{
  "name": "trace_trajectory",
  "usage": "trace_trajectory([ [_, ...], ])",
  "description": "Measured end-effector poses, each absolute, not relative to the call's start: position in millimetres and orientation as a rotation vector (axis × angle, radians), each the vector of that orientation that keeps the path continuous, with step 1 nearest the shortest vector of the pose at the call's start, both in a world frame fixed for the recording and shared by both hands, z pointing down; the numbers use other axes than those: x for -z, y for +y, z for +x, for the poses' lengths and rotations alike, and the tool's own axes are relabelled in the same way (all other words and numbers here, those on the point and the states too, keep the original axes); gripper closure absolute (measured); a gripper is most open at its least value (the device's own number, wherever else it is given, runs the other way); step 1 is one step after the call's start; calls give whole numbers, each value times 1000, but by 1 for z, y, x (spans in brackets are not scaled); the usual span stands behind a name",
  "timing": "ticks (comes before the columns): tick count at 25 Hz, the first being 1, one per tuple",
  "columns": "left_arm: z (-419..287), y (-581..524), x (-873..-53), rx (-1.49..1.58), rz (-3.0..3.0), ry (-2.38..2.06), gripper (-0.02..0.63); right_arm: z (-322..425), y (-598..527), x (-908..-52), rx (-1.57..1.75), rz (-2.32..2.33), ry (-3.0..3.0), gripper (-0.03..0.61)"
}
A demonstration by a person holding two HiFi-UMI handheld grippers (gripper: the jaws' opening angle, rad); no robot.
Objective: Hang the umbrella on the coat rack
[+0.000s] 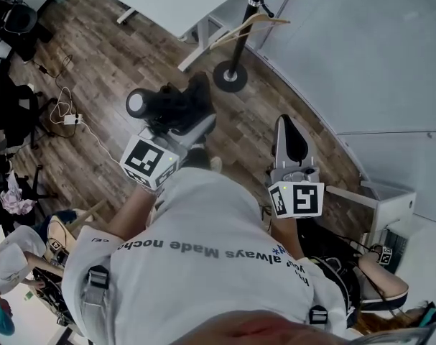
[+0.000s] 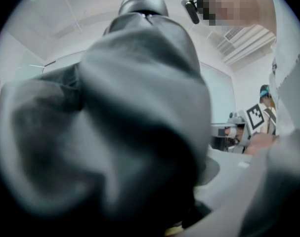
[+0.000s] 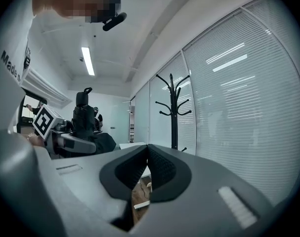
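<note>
While the left hand-held gripper [image 1: 180, 124] clamped the umbrella [image 1: 167, 105] (right hand-held gripper [image 1: 290, 136] closed, empty), the coat rack [image 1: 248, 13] at one o'clock stood apart, hanging seemingly undone.

Both tools held out ahead of the chest, side by side.
Left tool [image 1: 182, 124] clamps the folded umbrella [image 1: 164, 105] between its jaws; right tool [image 1: 286, 126] carries nothing, jaws closed together.

We look steeply down on the floor [image 1: 117, 70] from the head. Our left gripper view sits against the umbrella [image 2: 115, 132]. Our right gripper view faces level toward the rack [image 3: 173, 112], shared overhead.
</note>
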State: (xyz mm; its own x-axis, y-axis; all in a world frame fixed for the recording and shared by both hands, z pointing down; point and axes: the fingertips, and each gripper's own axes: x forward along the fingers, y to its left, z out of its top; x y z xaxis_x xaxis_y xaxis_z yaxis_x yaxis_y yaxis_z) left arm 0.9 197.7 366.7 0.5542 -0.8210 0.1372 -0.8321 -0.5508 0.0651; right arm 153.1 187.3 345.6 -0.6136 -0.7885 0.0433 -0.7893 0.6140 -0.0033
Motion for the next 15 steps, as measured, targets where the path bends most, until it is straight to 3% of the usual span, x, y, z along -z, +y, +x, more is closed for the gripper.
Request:
trace_trajectory([
  [15, -49, 62, -372, -113, 2674, -1382, 330, 96, 60, -354, -29, 1359, -2754, 577],
])
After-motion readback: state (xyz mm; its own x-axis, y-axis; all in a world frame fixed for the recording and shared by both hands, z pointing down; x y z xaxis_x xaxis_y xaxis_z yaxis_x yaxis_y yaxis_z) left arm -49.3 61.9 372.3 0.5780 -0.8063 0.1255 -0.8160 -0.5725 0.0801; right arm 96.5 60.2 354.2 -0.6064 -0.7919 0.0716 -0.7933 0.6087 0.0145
